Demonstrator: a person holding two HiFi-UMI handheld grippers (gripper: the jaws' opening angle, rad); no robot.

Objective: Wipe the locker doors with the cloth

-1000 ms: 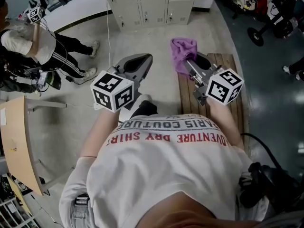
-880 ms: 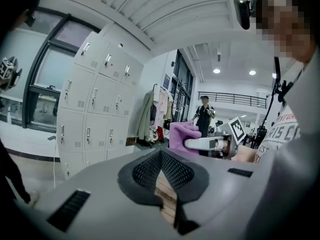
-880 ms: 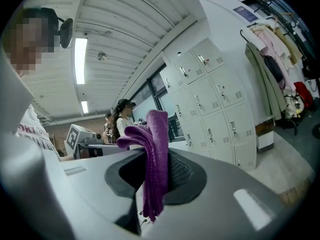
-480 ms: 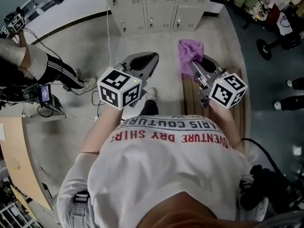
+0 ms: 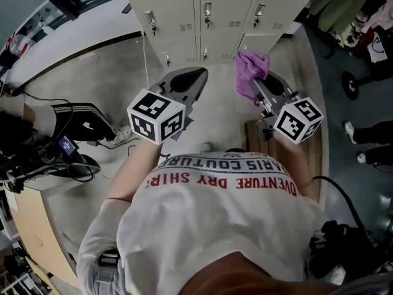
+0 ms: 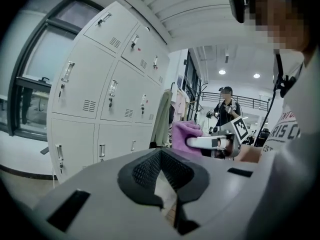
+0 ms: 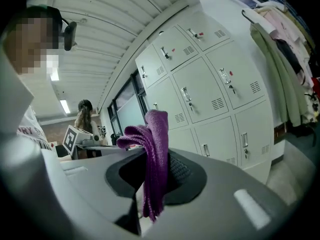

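Observation:
The beige locker doors stand ahead at the top of the head view, with small handles and vents. My right gripper is shut on a purple cloth, which bunches over the jaw tips and hangs down between them. The cloth is still short of the doors. My left gripper is beside it to the left, shut with nothing in it, its pads pointing at the lower lockers. From the left gripper view the cloth shows off to the right.
A wooden slatted bench lies on the floor at the right. A seated person's legs and cables are at the left, next to a wooden desk. Coats hang right of the lockers. Another person stands further back.
The lockers have come nearer in the head view and fill more of its top. Both grippers have moved forward toward them, the right one still holding the cloth.

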